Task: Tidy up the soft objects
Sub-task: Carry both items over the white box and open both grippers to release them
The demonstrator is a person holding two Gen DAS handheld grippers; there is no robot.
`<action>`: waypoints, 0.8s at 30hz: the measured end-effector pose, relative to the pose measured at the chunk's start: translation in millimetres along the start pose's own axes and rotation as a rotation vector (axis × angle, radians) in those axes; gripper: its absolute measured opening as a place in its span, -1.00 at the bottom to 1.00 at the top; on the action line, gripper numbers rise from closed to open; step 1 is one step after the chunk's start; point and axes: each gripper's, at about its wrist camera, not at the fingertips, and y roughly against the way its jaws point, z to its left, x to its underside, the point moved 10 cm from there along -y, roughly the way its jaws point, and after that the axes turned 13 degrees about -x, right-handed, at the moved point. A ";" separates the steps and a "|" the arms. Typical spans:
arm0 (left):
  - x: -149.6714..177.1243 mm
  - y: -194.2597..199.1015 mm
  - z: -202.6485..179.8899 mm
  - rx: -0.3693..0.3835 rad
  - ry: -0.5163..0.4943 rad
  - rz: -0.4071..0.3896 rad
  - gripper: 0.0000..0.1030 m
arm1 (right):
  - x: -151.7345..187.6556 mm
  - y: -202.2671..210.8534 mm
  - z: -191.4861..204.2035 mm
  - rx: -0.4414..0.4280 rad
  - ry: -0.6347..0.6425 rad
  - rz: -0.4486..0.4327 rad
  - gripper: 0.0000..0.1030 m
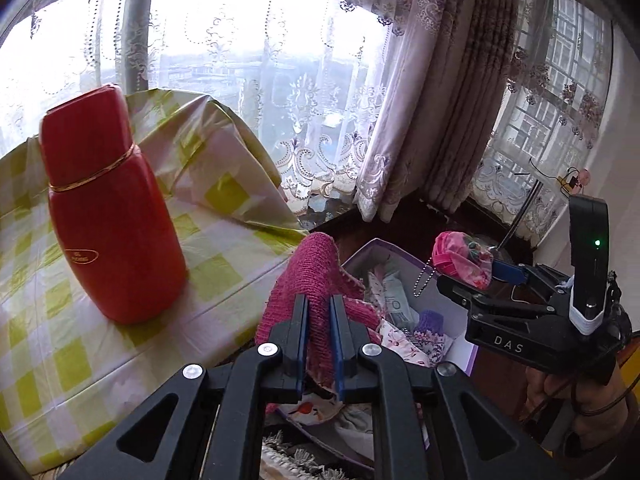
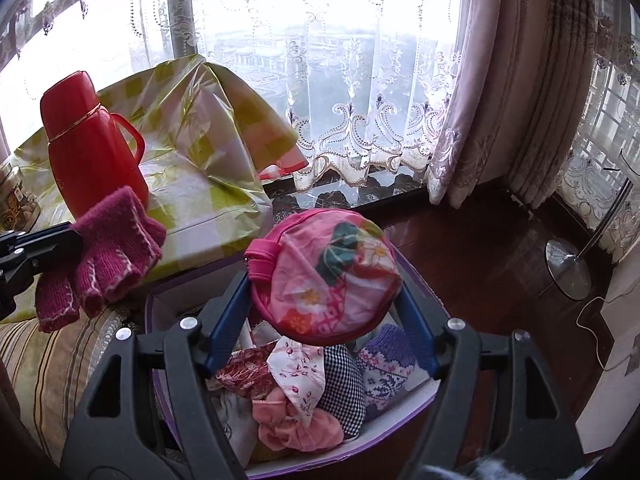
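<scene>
Left hand-held gripper (image 1: 319,340) clamped narrow; right hand-held gripper (image 2: 324,280) spread wide

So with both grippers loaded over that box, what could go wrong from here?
1. The left gripper pinches the knitted pink glove over the table edge, not over the purple box; released here, it might miss.
2. The round pink pouch sits between wide jaws and may slip.
3. The red thermos stands close beside the left gripper; a swing could topple it.

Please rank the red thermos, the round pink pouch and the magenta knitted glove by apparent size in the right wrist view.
1. Round pink pouch, largest, though nearest the camera.
2. Red thermos, slightly smaller; the ranking against the pouch is unsure.
3. Magenta knitted glove, smallest.
</scene>
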 end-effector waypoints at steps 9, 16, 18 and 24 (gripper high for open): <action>26.9 -9.9 -11.1 0.047 0.034 0.095 0.21 | 21.9 10.6 -8.5 0.036 -0.050 0.040 0.67; 99.0 14.5 2.2 0.113 0.180 0.243 0.29 | 61.4 34.3 8.0 0.053 -0.051 0.106 0.69; 117.4 14.7 0.2 0.115 0.193 0.278 0.35 | 72.7 40.0 12.9 0.060 -0.040 0.121 0.69; 124.0 11.2 -6.1 0.072 0.156 0.285 0.45 | 90.6 45.7 16.0 0.076 -0.038 0.140 0.69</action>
